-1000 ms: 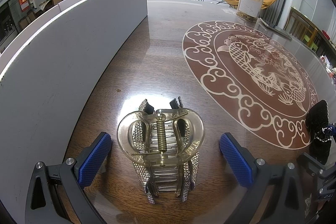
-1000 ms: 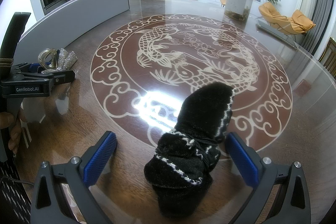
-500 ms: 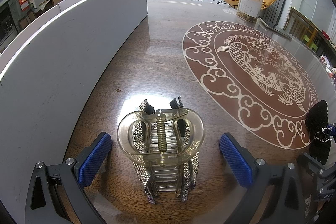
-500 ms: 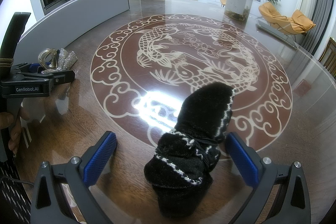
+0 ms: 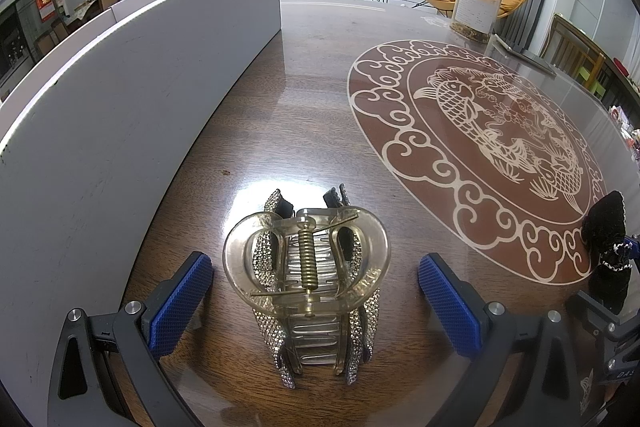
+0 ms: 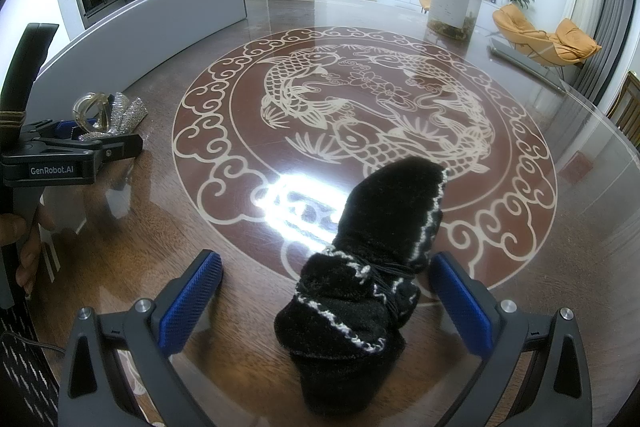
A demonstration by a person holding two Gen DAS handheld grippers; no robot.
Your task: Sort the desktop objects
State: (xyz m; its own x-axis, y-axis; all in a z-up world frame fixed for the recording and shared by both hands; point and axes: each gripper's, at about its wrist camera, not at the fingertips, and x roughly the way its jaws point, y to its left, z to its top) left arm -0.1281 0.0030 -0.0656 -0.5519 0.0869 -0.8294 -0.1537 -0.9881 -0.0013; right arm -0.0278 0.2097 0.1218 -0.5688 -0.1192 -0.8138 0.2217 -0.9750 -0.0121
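On the glossy dark wooden counter (image 5: 312, 107), the left tongs (image 5: 316, 287) stand wide apart, their blue ribbed pads on either side of a clear plastic claw hair clip with a brass spring (image 5: 306, 275), touching neither side of it. The clip sits on top of rhinestone-covered silver clips (image 5: 276, 339), and the pile's long axis runs from 6 towards 12 o'clock, straight along the tongs' reach, so closing would likely pinch it across its narrow width.

The right tongs (image 6: 326, 295) are likewise spread open around a black knitted sock bundle with white flecked trim (image 6: 372, 267); its long axis leans from 6 towards 1 o'clock. Each hand is nearest its own object. From the right wrist view the clip pile (image 6: 108, 115) lies at about 10 o'clock, well apart from the sock.
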